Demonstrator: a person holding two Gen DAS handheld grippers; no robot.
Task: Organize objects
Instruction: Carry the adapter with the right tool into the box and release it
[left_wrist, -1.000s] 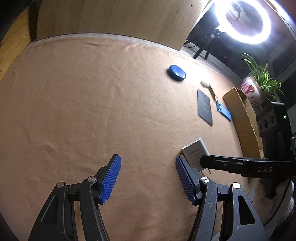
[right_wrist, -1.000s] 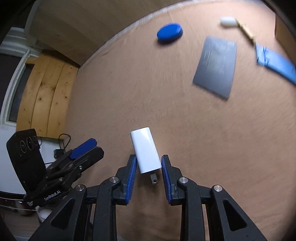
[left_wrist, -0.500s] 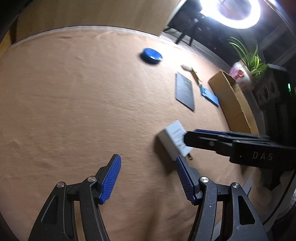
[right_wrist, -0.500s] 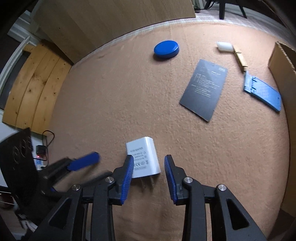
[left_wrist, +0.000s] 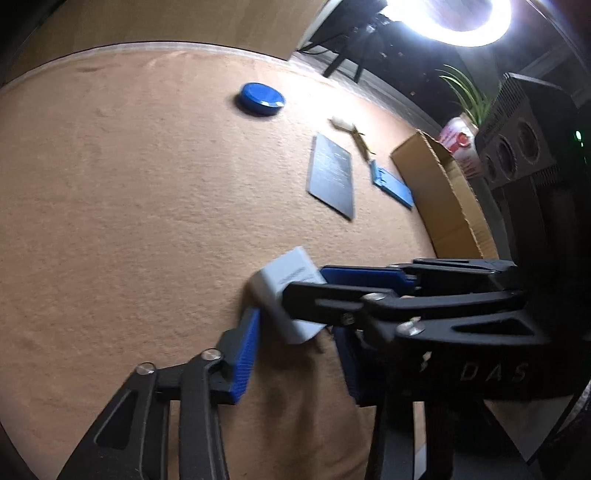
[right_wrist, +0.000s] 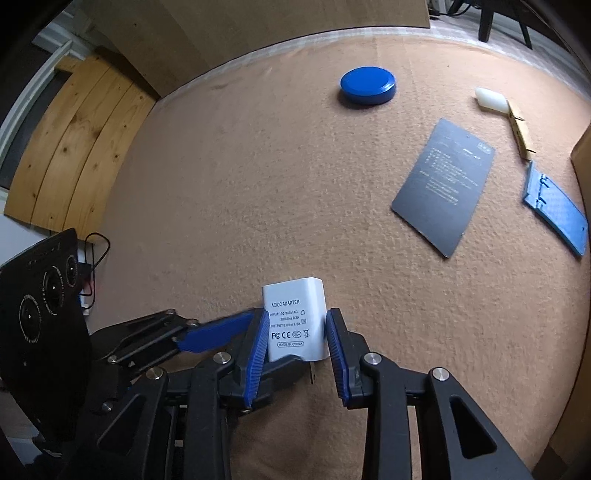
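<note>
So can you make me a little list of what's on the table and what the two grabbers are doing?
held thing: white charger, prongs toward the camera
right gripper: fingers pressed on the charger's sides
left gripper: jaws just closing around the charger, contact unclear
lying loose: blue lid, dark card, blue plastic piece, clothespin
edge: cardboard box

Home recording corner: desk (right_wrist: 229, 155) under tan felt cloth, ring light (left_wrist: 465, 22) on stand, potted plant (left_wrist: 467, 96), cardboard box (left_wrist: 443, 192), wooden panel (right_wrist: 74, 147).
</note>
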